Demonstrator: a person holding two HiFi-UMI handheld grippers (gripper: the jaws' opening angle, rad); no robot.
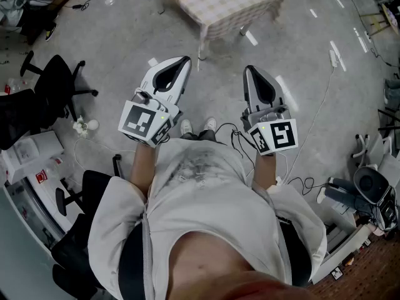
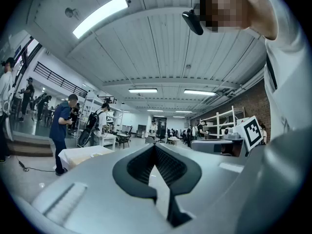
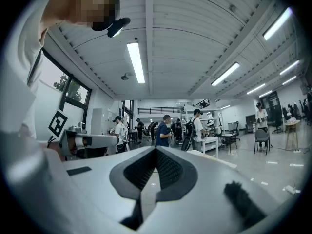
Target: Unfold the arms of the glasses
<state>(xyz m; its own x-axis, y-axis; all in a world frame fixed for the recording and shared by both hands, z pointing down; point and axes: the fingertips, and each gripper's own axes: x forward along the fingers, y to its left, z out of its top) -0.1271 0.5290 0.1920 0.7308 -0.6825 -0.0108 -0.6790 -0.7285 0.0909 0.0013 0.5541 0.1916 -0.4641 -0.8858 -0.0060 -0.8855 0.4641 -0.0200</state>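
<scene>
While the person is standing on the grey floor [image 1: 125, 42], both hands are holding their tools level in front of the body. Seen along its own jaws, the left claw [image 1: 185, 60] is sitting fully closed, its ribbed pads meeting with nothing between them. The right claw [image 1: 249, 69] is likewise sitting closed and empty. Both are pointing towards a tabletop [image 1: 225, 5] draped in a checked cloth, well apart from them. A black office chair [image 1: 53, 83] is standing at the left. The glasses are not showing in any view, so their place cannot be told.
</scene>
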